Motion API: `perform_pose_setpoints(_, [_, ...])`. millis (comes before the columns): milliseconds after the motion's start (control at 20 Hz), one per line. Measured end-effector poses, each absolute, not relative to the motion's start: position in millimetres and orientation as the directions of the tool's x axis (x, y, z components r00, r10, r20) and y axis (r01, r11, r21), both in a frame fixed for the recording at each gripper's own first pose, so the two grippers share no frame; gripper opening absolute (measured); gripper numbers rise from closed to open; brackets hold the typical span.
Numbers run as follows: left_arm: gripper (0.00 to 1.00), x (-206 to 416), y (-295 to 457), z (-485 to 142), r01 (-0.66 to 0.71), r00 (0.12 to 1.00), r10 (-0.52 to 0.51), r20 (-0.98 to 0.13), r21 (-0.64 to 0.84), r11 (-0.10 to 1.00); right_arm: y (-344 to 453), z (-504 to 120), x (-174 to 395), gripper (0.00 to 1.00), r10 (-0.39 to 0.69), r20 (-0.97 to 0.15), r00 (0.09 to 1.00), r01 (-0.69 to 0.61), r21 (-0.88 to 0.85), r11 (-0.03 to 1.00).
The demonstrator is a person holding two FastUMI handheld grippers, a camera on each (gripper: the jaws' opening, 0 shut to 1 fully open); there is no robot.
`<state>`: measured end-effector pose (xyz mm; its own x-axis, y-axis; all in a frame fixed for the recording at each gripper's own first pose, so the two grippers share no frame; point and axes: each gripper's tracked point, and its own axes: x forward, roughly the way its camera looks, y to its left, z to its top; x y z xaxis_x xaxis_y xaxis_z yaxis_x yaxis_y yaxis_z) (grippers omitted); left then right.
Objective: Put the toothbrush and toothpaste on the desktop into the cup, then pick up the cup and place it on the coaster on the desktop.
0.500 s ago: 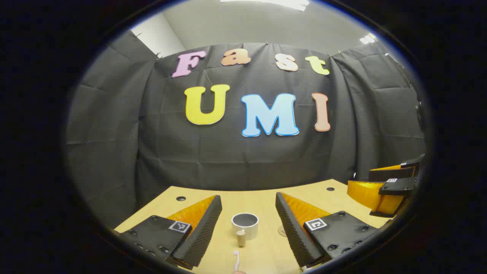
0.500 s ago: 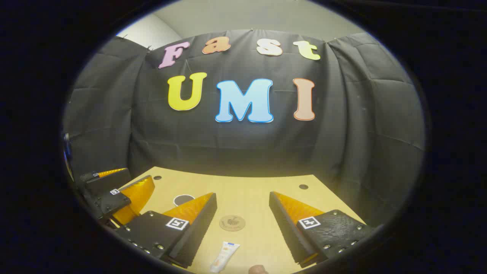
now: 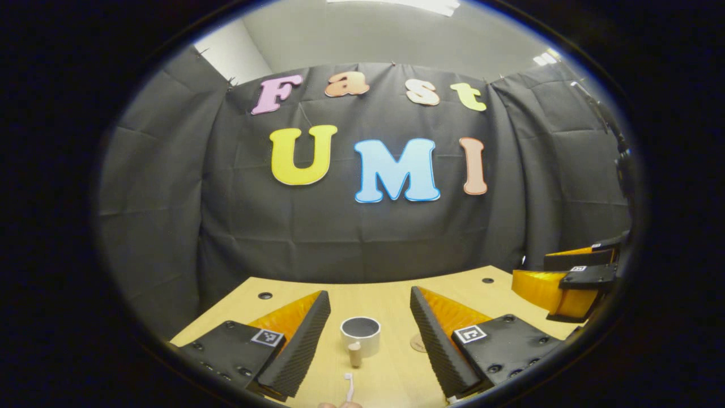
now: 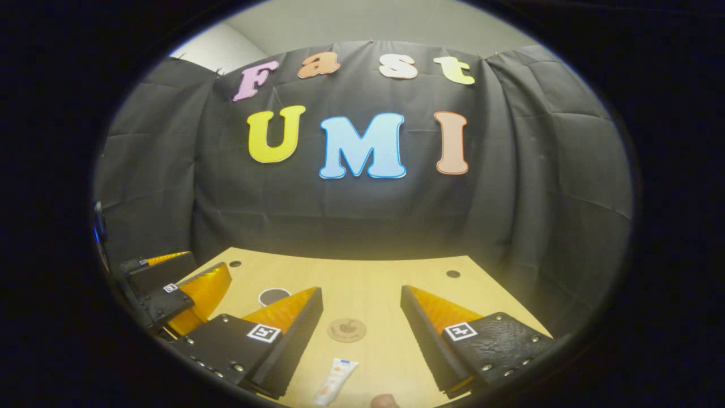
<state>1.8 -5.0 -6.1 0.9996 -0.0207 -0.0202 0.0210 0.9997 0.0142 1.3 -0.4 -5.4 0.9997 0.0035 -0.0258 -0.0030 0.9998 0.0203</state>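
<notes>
The left tongs (image 3: pixel 369 309) stand apart above the surface (image 3: pixel 391 294), holding nothing. The cup (image 3: pixel 361 335) stands between their fingers, farther ahead, and the toothbrush (image 3: pixel 349 386) lies nearer. The right tongs (image 4: pixel 361 306) are apart too; the coaster (image 4: pixel 346 330) lies ahead between them, the toothpaste (image 4: pixel 336 381) nearer.

Cup (image 3: pixel 361 335): slightly higher and toward 9 o'clock in the left gripper view, shifted from its spot 0.5 s ago.
Toothbrush (image 3: pixel 349 386): head a little nearer the cup; less of the handle visible at 6 o'clock.
Right gripper (image 3: pixel 572 283): at 3 o'clock in the left gripper view, drifted upward a touch.
Coaster (image 4: pixel 346 330): barely moved, a hair higher in the right gripper view.
Toothpaste (image 4: pixel 335 381): likewise marginally higher.
</notes>
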Motion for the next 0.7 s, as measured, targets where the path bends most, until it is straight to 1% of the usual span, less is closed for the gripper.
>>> perform_pose_setpoints(150, [0.93,3,-10,-12,0.033,0.999,-0.033,-0.04,-0.003,0.999,2,-10,2,0.89,0.012,-0.047,0.999,-0.01,0.033,0.999])
perform_pose_setpoints(250, [0.93,5,-14,-21,0.05,0.996,-0.052,-0.071,-0.016,0.999,3,-17,4,0.89,0.014,-0.076,0.997,-0.012,0.034,0.999])
perform_pose_setpoints(450, [0.93,7,-25,-49,0.092,0.98,-0.101,-0.17,-0.06,0.994,9,-47,8,0.89,0.036,-0.194,0.98,-0.03,0.036,0.999])
perform_pose_setpoints(700, [0.93,9,-17,-85,0.073,0.951,-0.091,-0.297,-0.072,0.995,16,-90,13,0.9,0.05,-0.346,0.937,-0.045,0.022,0.999])
